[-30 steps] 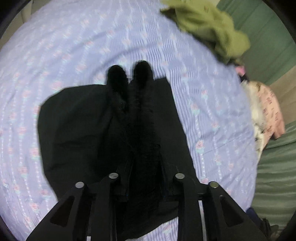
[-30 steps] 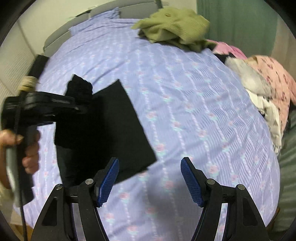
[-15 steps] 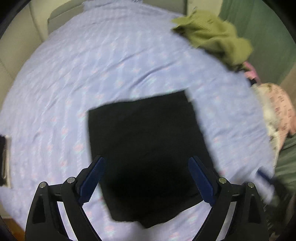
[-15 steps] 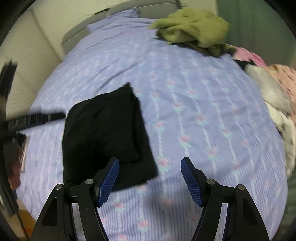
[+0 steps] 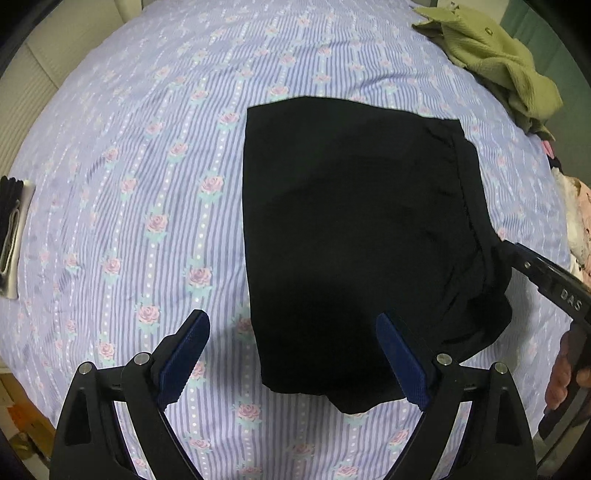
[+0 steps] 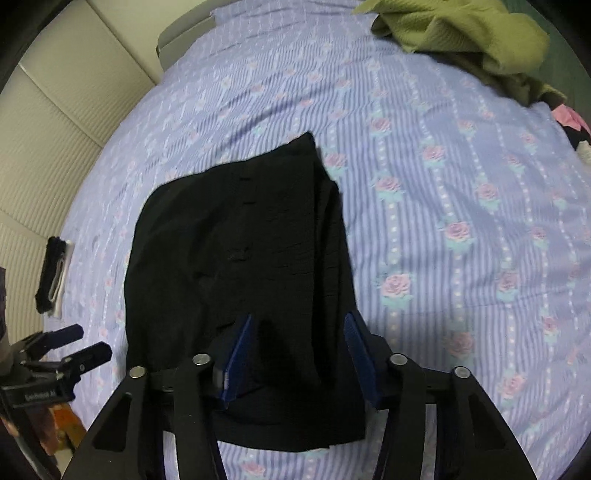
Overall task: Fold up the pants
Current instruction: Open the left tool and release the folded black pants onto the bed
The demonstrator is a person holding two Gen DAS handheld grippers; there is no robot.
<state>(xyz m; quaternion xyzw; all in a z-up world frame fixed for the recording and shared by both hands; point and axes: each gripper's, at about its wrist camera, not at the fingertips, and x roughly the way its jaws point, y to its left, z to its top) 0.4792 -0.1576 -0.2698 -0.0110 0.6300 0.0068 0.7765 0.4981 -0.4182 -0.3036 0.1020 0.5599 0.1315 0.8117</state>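
between the right fingers (image 6: 297, 354) – just narrowing, not visibly pressing – lies the black pants' (image 6: 236, 258) edge; left fingers (image 5: 291, 354) gape.

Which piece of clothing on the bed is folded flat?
The black pants, a neat rectangle in the middle of the striped floral bedsheet. The olive-green garment at the far edge lies crumpled in a heap.

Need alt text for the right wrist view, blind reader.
Folded black pants lie on a lilac floral bedsheet; the right tool, its blue pads just closing, straddles their near right edge. The open left tool sits at far left, and a green garment is heaped at the top.
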